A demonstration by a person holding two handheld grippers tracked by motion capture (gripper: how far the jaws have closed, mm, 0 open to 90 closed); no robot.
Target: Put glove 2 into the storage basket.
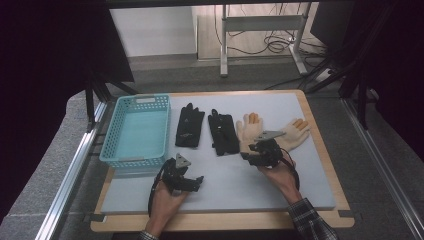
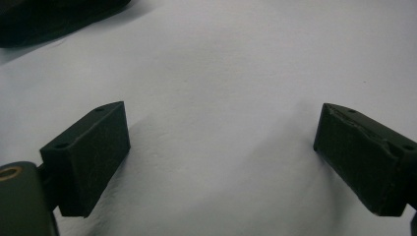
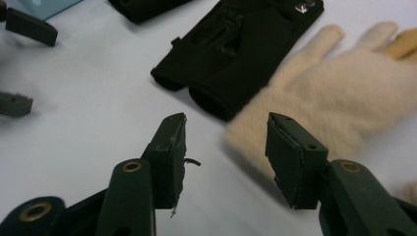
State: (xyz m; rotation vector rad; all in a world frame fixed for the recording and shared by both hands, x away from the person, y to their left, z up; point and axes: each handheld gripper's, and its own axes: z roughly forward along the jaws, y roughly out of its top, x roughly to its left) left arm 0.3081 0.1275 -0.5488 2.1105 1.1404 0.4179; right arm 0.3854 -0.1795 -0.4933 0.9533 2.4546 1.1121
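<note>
Taking the blue basket [image 1: 136,131] at the left of the tabletop [image 1: 280,180] as our landmark, we read the scene from left to right. Just right of the basket lie two black gloves, the first black glove [image 1: 189,125] nearest it and the second black glove [image 1: 223,132] beside that one. Farther right lie two cream gloves with orange fingertips: the near cream glove [image 1: 248,131], touching the second black glove at its cuff, and the far cream glove [image 1: 295,134], farthest from the basket.

Below the basket's near right corner we see the left gripper [image 1: 192,183], held low over bare tabletop, its fingers [image 2: 91,157] wide apart and empty. The right gripper [image 1: 251,155] sits well right of the basket, at the cuff of the near cream glove [image 3: 344,98]; its fingers [image 3: 290,157] stand apart, with the cuff edge lying just ahead of them and nothing yet between them.

We judge the near cream glove to be the thing in hand. It looks knitted, so we expect it to be light, limp and compressible, not fragile, and rough enough not to slip. It will droop and trail when lifted. We would take hold at the cuff, pinching both layers, low against the tabletop, so that the fingers gather fabric rather than skim over it.
</note>
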